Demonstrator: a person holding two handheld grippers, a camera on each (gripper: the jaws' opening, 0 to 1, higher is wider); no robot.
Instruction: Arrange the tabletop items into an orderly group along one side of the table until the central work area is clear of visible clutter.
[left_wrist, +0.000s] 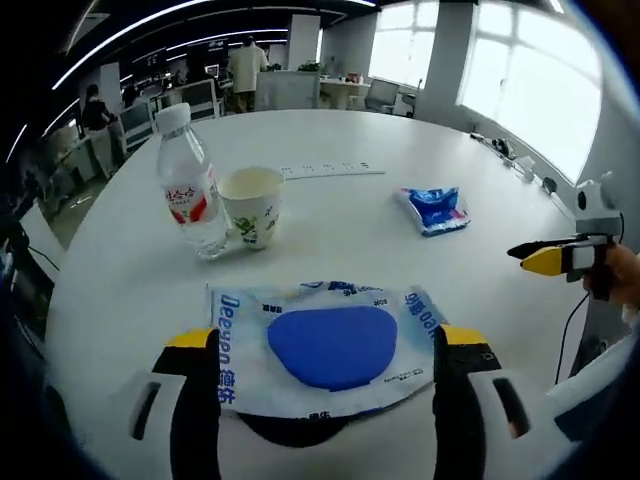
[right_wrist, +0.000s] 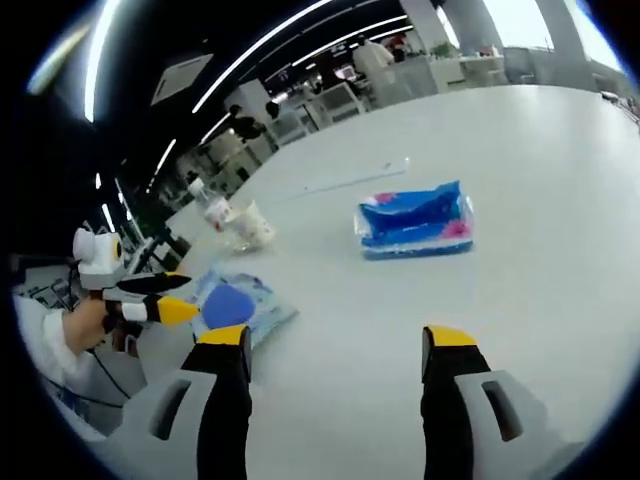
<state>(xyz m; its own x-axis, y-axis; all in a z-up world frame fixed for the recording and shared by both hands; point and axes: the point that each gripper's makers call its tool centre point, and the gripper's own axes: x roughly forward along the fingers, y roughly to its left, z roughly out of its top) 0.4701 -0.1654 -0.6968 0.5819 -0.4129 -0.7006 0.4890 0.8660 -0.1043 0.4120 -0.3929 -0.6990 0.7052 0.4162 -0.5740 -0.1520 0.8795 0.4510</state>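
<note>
In the left gripper view, the left gripper (left_wrist: 325, 350) stands with its yellow-tipped black jaws spread wide on either side of a flat white wet-wipe pack with a blue oval lid (left_wrist: 325, 345); whether the jaws touch it cannot be told. The pack lies flat on the near edge of the round white counter (left_wrist: 340, 215). Farther in, to the left, a clear plastic water bottle with a red-and-white label (left_wrist: 190, 185) stands upright, with a cream paper cup printed in green (left_wrist: 252, 205) just beside it, close enough that they may touch. To the right, well apart from them, lies a small blue-and-white tissue packet (left_wrist: 433, 208). Beyond the cup a long white power strip (left_wrist: 330, 170) rests on the counter.

In the right gripper view, the right gripper (right_wrist: 335, 345) hangs with its jaws wide apart over bare counter, holding nothing. The tissue packet lies ahead of it, between the jaws' lines. Office desks and standing people fill the background.
</note>
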